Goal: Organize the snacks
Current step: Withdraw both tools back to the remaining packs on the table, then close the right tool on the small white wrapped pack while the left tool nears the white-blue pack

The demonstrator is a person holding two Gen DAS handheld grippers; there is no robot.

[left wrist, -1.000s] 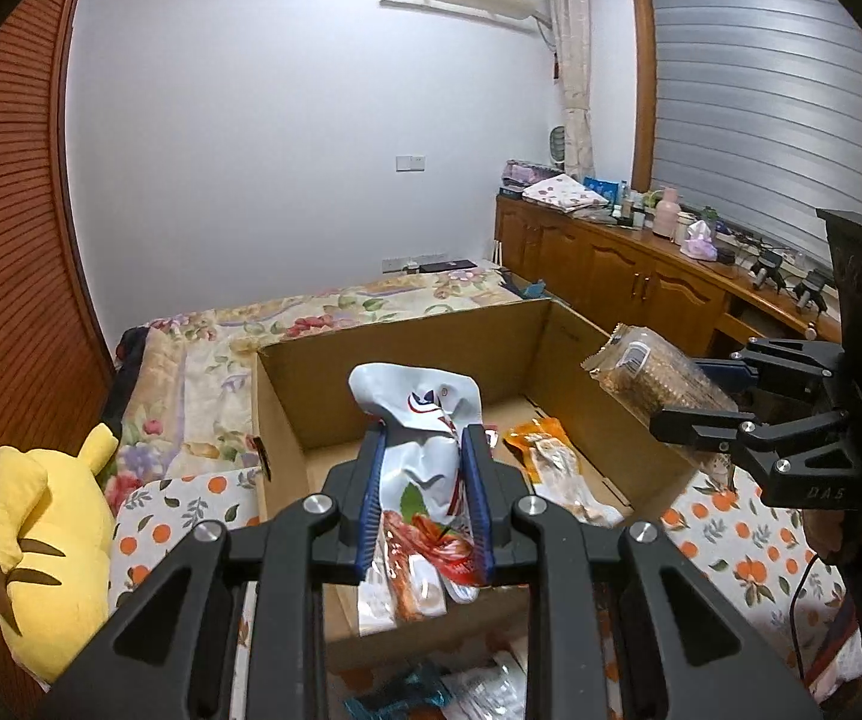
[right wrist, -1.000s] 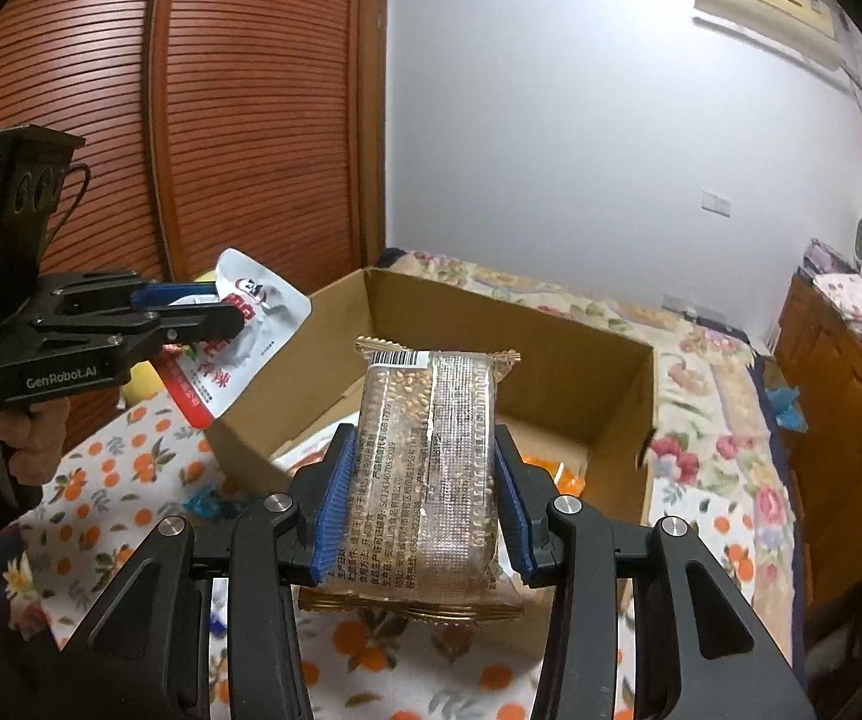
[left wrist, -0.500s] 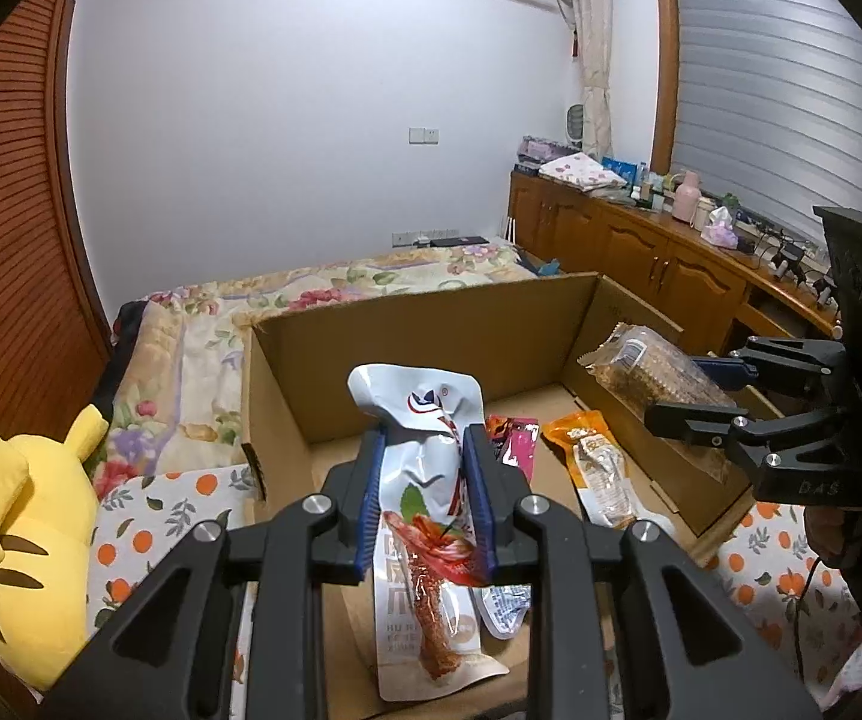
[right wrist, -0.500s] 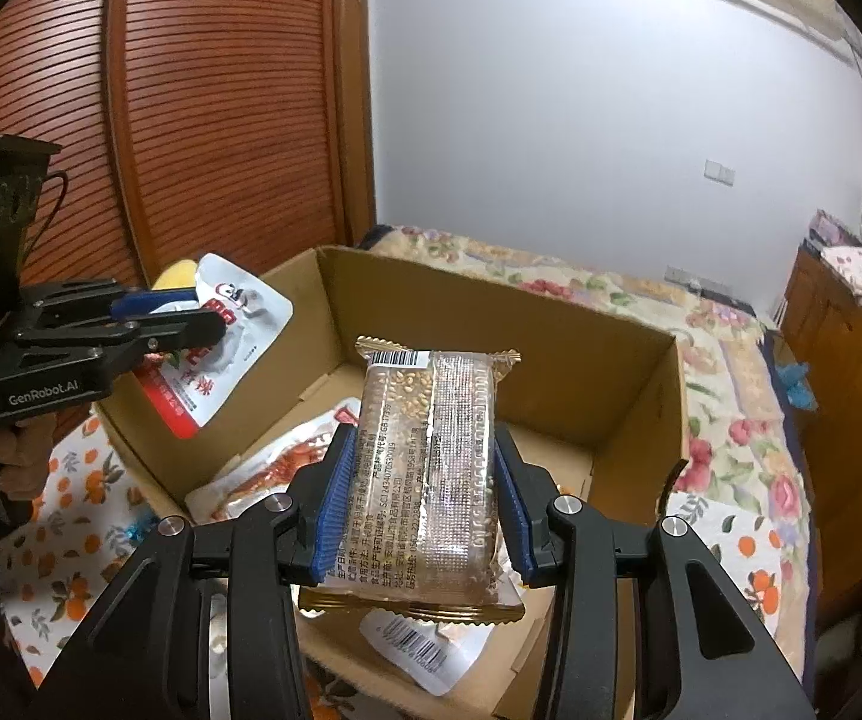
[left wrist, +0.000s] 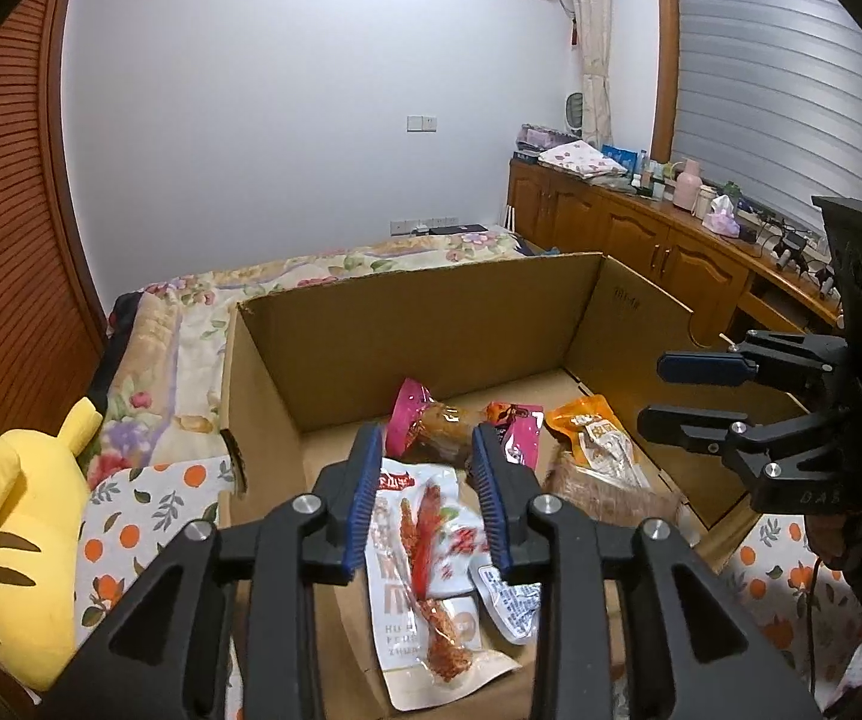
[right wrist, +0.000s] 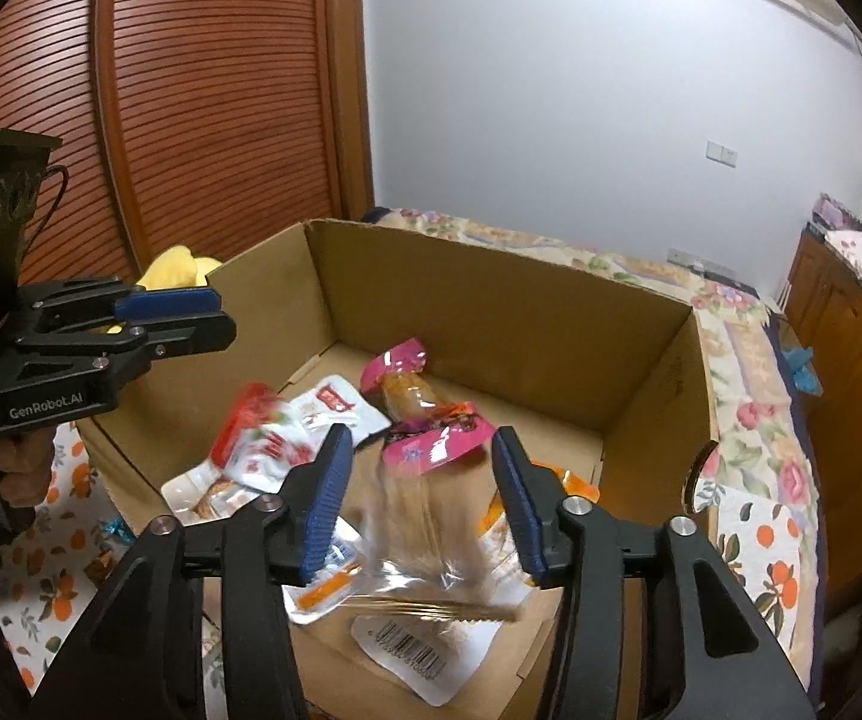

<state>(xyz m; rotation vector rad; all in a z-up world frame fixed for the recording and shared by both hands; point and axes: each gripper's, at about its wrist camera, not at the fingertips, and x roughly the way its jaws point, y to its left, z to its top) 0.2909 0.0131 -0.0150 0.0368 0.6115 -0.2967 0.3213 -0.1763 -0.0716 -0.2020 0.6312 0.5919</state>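
Cardboard box holds several snack packets; both grippers' jaws are opening, releasing two more inside.

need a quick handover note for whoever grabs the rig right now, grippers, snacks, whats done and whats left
Left gripper: jaws opening, nothing between the pads; its white pouch with red print now lies on the floor of the brown cardboard box.
Right gripper: jaws opening; the clear-wrapped brown cracker pack is blurred, dropping free into the box.
Already in the box: pink-ended snack pack, orange pouch, other white packets.
Done: both held snacks released.
Left: a blue-wrapped item on the orange-print cloth outside the box, possibly more out of view.
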